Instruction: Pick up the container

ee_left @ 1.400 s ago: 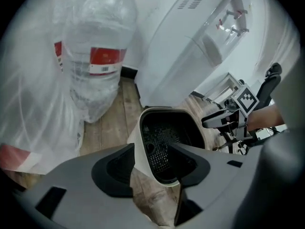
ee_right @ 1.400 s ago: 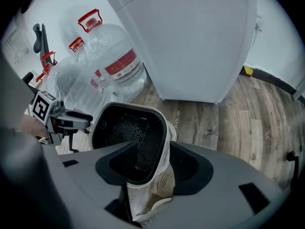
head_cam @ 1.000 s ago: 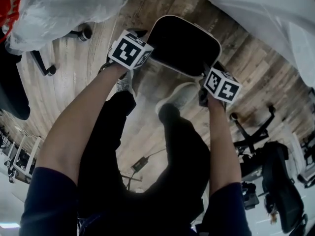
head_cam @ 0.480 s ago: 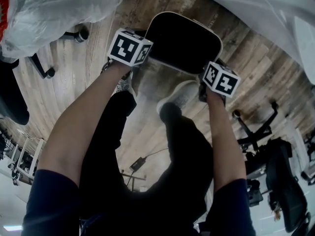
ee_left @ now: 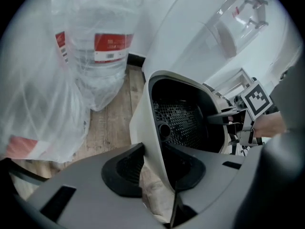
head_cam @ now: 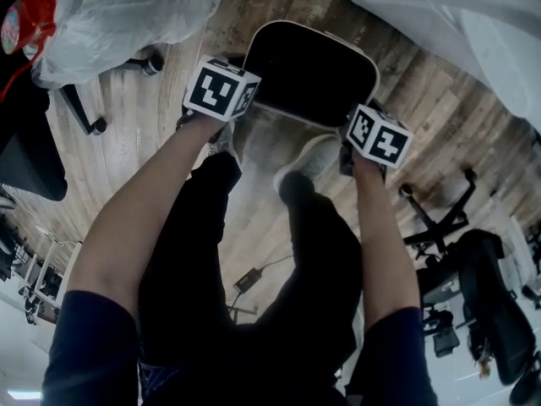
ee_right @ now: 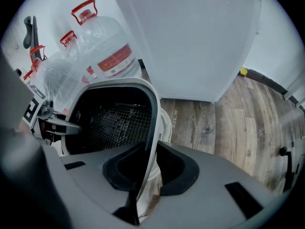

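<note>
Grey left gripper (ee_left: pixel 153 149): jaws closing, black pads on both faces of the container (head_cam: pixel 313 74) wall, so it's pinching the left rim. Right gripper (ee_right: pixel 151 149): same deal, jaws closing, thin wall between the pads, pinching the right rim. Each gripper view shows the other gripper across the opening, on the opposite wall.

Container: white outside, black inside, black mesh (ee_left: pixel 181 123) across the bottom. It sits between the two marker cubes (head_cam: pixel 221 90), just far of the person's legs, opening facing the head camera. Can't tell if it's clear of the wooden floor (head_cam: pixel 135 142).

White shoe (head_cam: pixel 313 159) is just near of the container, between the two forearms.

Far left: big water bottles (ee_right: pixel 107 51) with red labels and red handles, wrapped in a clear plastic bag (head_cam: pixel 127 7). Far right: large white panel (ee_right: pixel 190 32) standing on the floor behind the container. Black office chair (head_cam: pixel 439 227) is on the right, well apart from the grippers.
</note>
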